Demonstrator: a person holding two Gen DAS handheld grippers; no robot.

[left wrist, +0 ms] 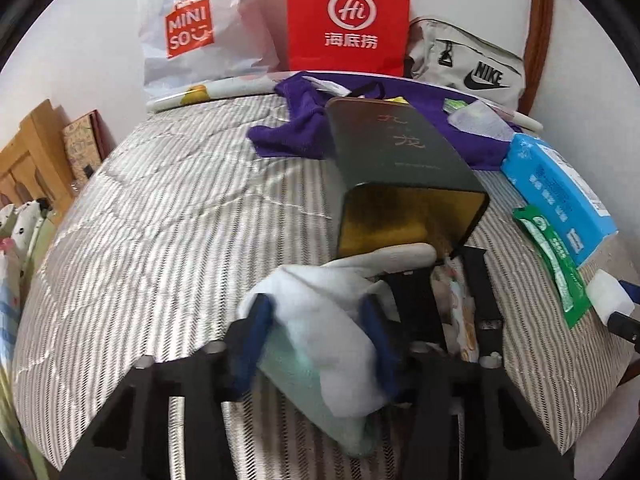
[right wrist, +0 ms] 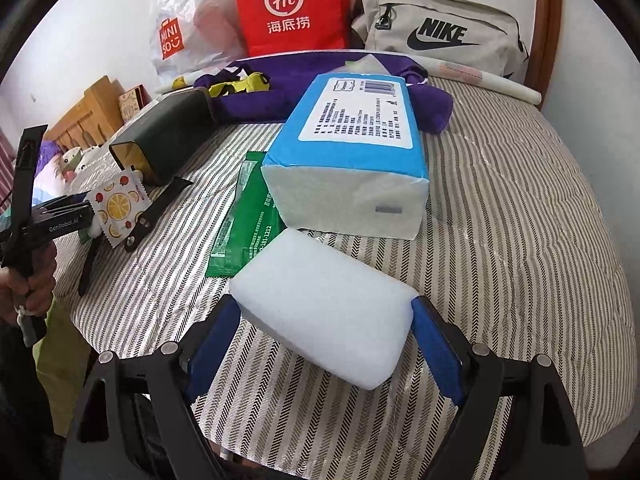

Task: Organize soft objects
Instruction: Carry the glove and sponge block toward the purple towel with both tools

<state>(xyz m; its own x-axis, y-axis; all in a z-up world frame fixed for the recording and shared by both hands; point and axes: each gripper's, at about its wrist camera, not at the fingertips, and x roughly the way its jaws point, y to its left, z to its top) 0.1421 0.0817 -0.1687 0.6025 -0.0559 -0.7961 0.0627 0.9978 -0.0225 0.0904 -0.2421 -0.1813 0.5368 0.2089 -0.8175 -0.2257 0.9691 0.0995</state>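
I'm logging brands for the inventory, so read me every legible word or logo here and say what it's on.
"MINISO": white plastic bag
"Hi 海底捞": red paper bag
"NIKE": grey pouch
"GenRobot.AI": left gripper
Dark box: gold characters, blurred.
Blue tissue pack label and green packet: too small.

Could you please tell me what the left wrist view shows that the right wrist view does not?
Only the left wrist view shows the left tool gripping a white sock. Only the right wrist view shows the right tool holding a white sponge, and a fruit-print packet. Both share the open dark box, blue tissue pack, green sachet, purple cloth, red bag and Nike bag.
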